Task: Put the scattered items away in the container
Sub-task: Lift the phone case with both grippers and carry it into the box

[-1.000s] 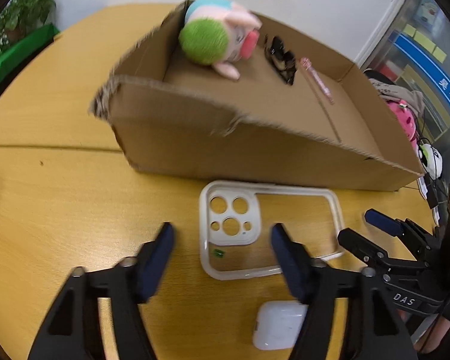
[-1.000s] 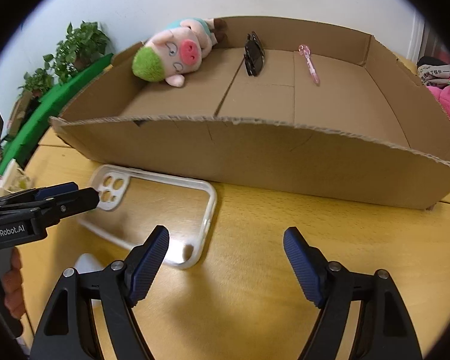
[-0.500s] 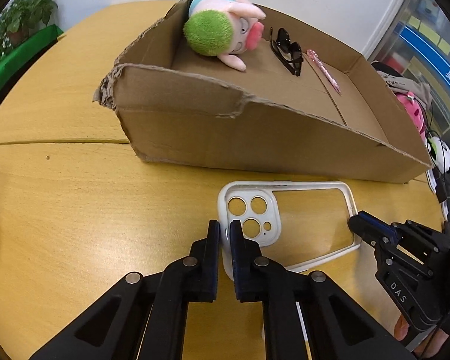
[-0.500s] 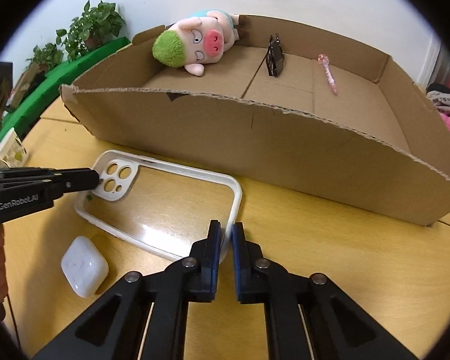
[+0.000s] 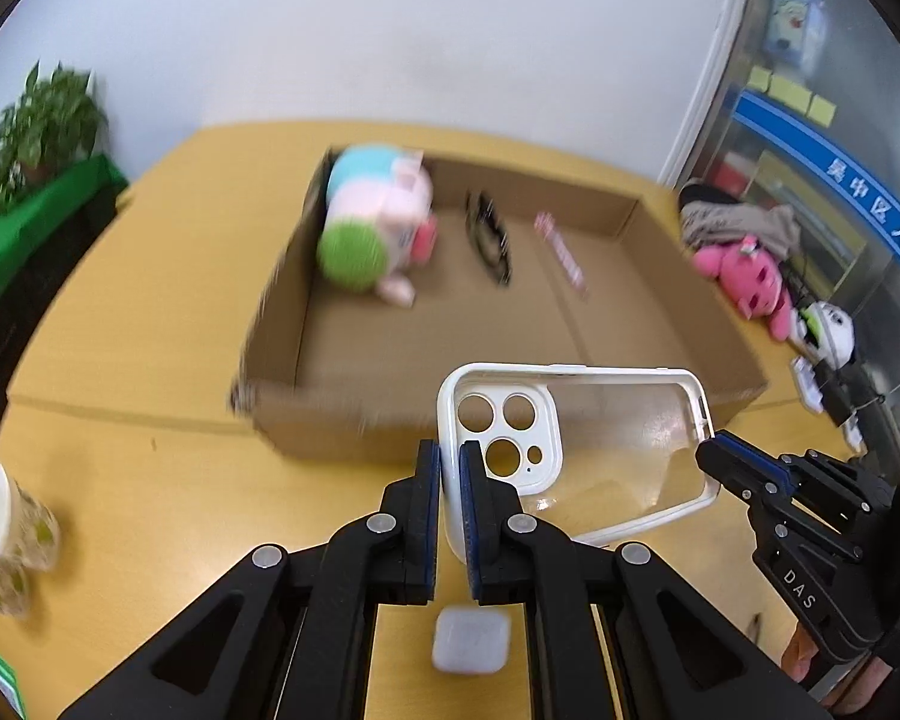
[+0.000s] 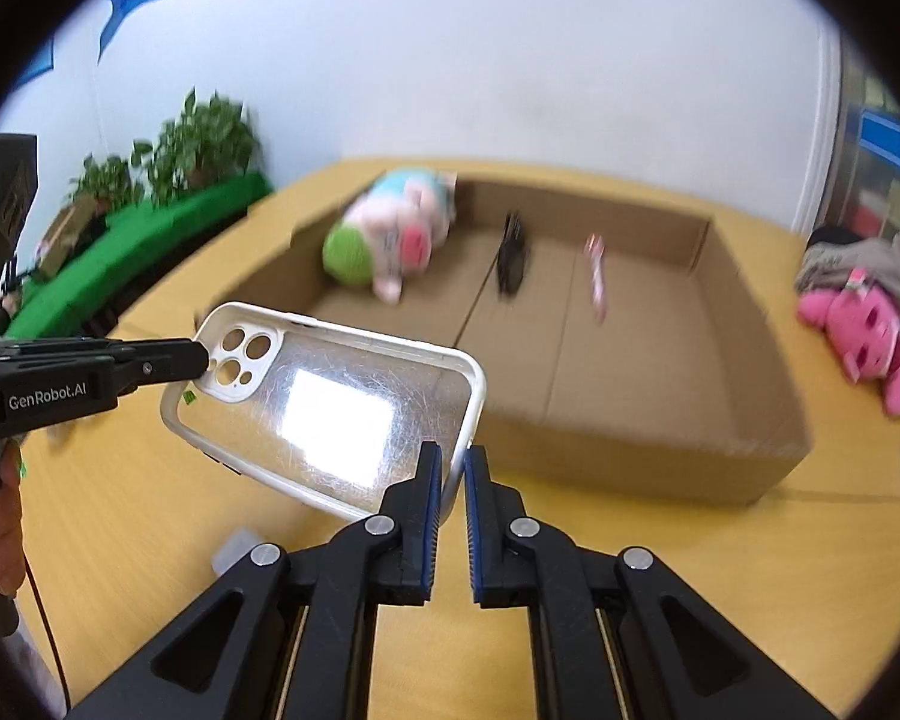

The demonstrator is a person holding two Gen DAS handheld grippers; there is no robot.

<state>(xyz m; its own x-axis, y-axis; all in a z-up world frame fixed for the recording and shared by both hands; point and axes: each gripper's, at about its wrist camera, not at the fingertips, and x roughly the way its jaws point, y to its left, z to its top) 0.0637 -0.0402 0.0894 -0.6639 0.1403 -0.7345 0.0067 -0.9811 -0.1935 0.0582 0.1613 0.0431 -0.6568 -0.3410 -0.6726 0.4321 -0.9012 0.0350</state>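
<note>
A clear phone case (image 5: 576, 450) (image 6: 342, 408) with a white rim hangs in the air in front of the cardboard box (image 5: 678, 360) (image 6: 678, 414). My left gripper (image 5: 448, 468) is shut on the rim at its camera-hole end. My right gripper (image 6: 452, 474) is shut on the rim at the opposite end. Each gripper shows in the other's view, the right gripper (image 5: 711, 456) at the case's far end and the left gripper (image 6: 201, 360) at the camera cut-out. Inside the box lie a plush pig (image 5: 378, 228) (image 6: 390, 234), dark sunglasses (image 5: 489, 240) (image 6: 513, 255) and a pink pen (image 5: 561, 255) (image 6: 596, 270). A white earbud case (image 5: 471, 639) (image 6: 234, 549) rests on the table below.
A paper cup (image 5: 6, 516) stands at the table's left edge. A pink plush toy (image 5: 750, 279) (image 6: 870, 336) and clothing lie right of the box. Potted plants (image 6: 198, 144) on a green ledge (image 6: 132, 252) line the left. A hand (image 6: 0, 528) holds the left gripper's handle.
Both grippers closed on the phone case's two ends, then lifted it off the table. The box now appears lower and further inside is visible. The earbud case stayed on the table.
</note>
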